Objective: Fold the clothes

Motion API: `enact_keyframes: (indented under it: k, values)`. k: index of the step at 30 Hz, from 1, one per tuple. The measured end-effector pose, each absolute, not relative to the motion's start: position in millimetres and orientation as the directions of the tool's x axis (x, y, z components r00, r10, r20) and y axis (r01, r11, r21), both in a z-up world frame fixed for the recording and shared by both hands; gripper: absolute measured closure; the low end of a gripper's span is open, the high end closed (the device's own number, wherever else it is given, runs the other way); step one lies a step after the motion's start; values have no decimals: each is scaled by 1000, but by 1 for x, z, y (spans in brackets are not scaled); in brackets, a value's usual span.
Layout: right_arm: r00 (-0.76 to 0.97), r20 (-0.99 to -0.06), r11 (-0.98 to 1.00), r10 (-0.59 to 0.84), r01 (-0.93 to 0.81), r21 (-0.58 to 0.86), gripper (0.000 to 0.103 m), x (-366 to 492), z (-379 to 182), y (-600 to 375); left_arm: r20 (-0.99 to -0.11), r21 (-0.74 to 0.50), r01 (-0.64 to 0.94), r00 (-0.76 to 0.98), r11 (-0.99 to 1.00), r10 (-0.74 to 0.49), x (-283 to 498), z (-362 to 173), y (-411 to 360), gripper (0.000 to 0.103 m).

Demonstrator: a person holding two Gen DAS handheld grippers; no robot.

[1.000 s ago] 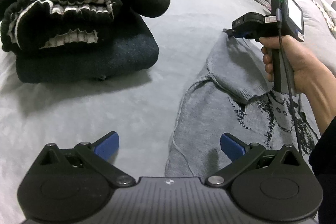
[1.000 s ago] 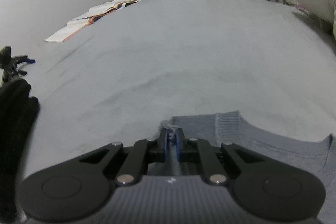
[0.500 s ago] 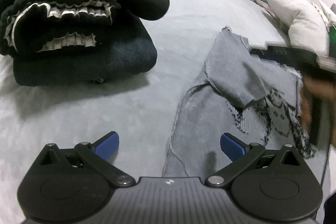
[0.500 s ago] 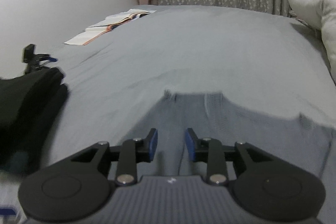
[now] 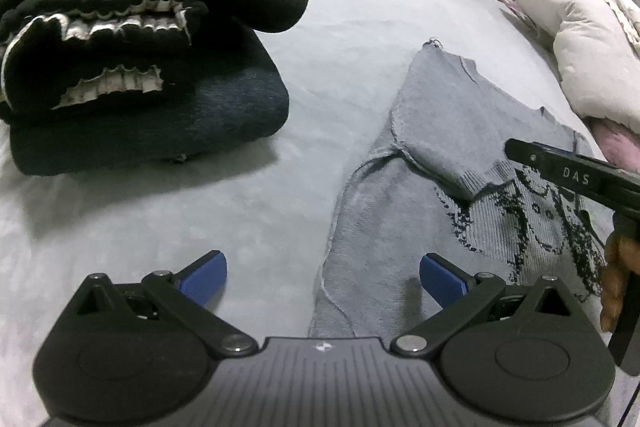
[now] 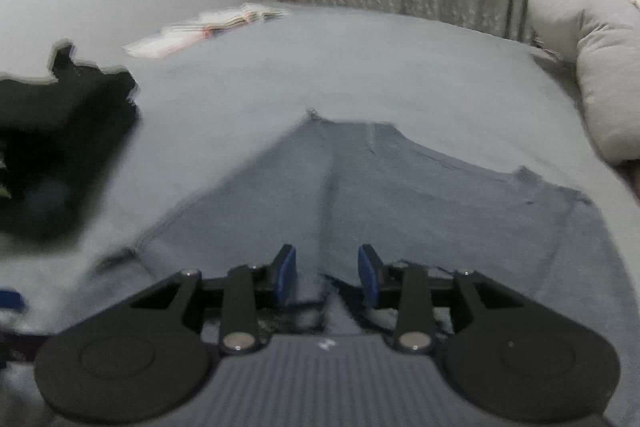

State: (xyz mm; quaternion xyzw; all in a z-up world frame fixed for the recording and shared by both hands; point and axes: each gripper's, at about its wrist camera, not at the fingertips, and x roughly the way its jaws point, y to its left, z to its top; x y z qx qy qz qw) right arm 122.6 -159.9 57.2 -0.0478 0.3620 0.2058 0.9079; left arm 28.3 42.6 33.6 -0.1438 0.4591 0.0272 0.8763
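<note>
Dim, even indoor light, soft shadows, fisheye bending at the edges, and motion blur in the right-wrist view.

The grey bedspread (image 5: 360, 7) carries one flat grey knitted sweater (image 5: 460, 131) and one stack of folded black garments (image 5: 132, 67). One open book (image 6: 208, 27) lies at its far edge and one pale padded pillow (image 5: 576, 43) at its right edge.

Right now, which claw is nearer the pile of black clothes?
Left. The left claw hangs beside the black pile, over the sweater's edge; the right claw, jaws opening, is over the sweater, farther away.
</note>
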Motion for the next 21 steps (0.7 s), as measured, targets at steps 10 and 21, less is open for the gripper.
enact_keyframes:
  k: [10,21]
  values:
    - [691,-685,937,229,-346,-36,65,106,48,-168,-816,-213,-156,571,964,-88,31,33,36,0]
    - [708,-670,974,222,-198,113,47,56,94,-255,-811,-118,-130,584,985,-20,40,31,27,0]
